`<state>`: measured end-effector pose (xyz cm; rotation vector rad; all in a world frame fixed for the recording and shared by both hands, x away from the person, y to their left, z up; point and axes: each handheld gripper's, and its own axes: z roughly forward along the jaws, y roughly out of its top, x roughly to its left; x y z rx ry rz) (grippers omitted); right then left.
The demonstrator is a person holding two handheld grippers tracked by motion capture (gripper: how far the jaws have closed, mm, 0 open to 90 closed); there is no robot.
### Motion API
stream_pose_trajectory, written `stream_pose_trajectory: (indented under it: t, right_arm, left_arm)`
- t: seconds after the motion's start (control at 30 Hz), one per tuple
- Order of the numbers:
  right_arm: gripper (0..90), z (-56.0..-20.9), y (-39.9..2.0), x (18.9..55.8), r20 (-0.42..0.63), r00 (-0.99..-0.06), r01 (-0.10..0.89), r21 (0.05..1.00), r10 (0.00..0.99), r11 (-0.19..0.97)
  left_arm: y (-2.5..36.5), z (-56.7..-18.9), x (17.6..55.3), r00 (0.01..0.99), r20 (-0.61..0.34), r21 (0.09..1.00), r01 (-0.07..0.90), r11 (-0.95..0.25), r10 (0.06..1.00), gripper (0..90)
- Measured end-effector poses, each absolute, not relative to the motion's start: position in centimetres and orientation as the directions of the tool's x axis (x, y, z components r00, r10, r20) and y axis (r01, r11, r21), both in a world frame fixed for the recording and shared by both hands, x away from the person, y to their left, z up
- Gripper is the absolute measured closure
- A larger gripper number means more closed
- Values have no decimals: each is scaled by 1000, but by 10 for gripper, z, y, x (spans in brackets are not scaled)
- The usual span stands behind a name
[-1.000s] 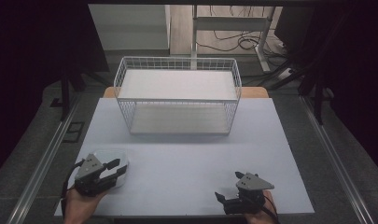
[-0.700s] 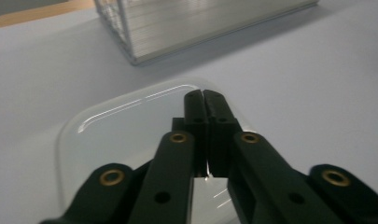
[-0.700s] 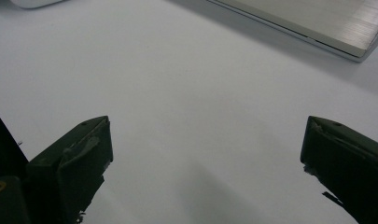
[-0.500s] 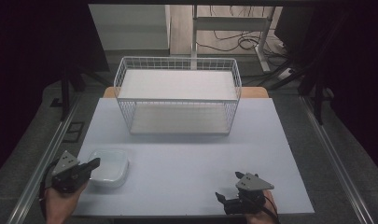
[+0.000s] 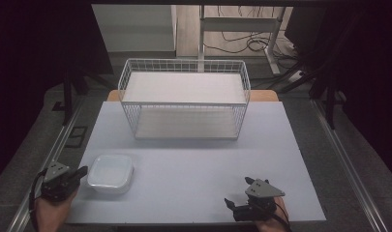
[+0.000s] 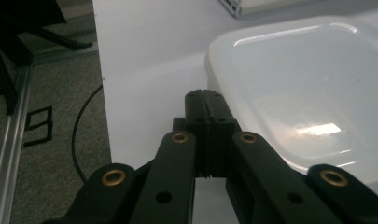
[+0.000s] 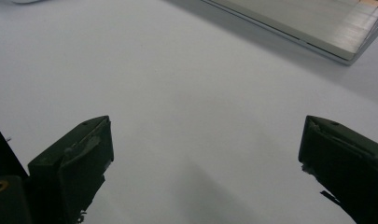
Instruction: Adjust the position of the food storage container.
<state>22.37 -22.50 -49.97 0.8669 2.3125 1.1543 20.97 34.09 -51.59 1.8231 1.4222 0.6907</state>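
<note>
- From the high view, your left tongs (image 5: 80, 171) sit at the near left corner of the worktop (image 5: 193, 159), their tips just beside the left edge of the white container (image 5: 111, 172).
- The left gripper view shows what the high view cannot: the jaws are pressed together with nothing between them, and the container (image 6: 298, 98) lies just to their right, not gripped.
- Your right tongs (image 5: 234, 207) rest low at the near right of the worktop, well apart from the container.
- The right gripper view shows their jaws wide apart over bare worktop (image 7: 186, 93), with a corner of the wire basket (image 7: 317, 28) ahead.
- The wire basket (image 5: 184, 99) stands at the far middle.
- Both your hands come in from the near edge, and your left hand (image 5: 51, 210) is angled toward the container.
</note>
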Motion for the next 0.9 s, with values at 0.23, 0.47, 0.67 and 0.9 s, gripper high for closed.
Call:
stream_pose_trajectory:
  t: [0.23, 0.47, 0.67, 0.9]
  right_arm:
    - [31, -499, -230, 225, -86, -713, 341, 824, 696, 452]
    - [33, -499, -227, 225, -91, -720, 342, 816, 688, 466]
    - [33, -499, -228, 225, -87, -719, 347, 815, 690, 463]
    - [33, -499, -228, 225, -88, -722, 349, 810, 687, 471]
  left_arm:
    - [338, -523, 213, 260, -37, 773, 619, -137, 965, 900]
    - [330, -523, 213, 286, -55, 771, 621, -142, 957, 900]
    - [311, -522, 214, 331, -45, 766, 617, -180, 943, 900]
    - [281, -518, 219, 390, -34, 769, 598, -225, 920, 900]
